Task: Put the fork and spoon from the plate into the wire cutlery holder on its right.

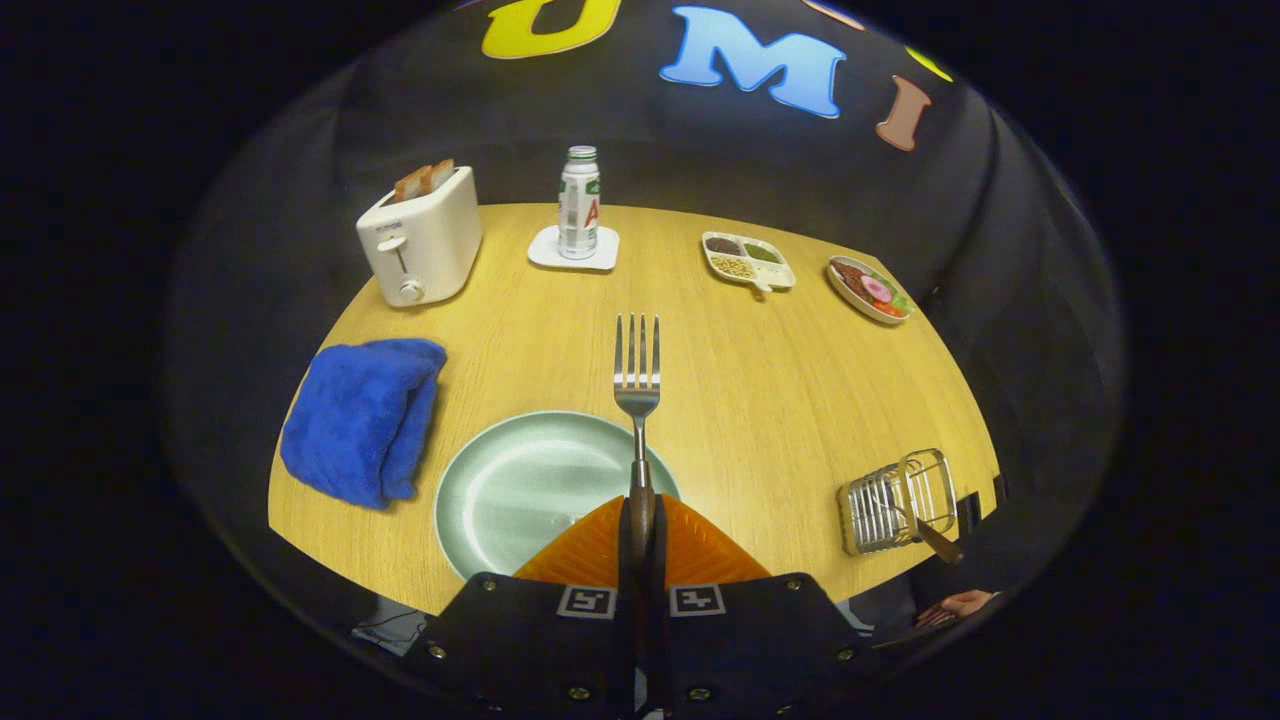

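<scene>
From the gripper view, the hand-held gripper [640,530] has its two fingers closed tight on the handle of a silver metal fork [637,375], which stands out ahead of them with its tines pointing away, lifted above the table [760,400]. Held by the handle end like this, the fork could be lowered handle-down or tines-down into a narrow opening.

Below and just left of the fingers lies the round pale green plate [500,490]; what shows of it is bare, though the fingers cover its near right part.

To the right, near the table's edge, stands the silver wire cutlery holder [895,505]. A brown-handled utensil [935,538] leans out of it, probably the spoon, though its head is hidden by the wires.

So the spoon seemingly sits in the holder already, and the fork is in the grip, well apart from the holder and needing to travel right.
</scene>
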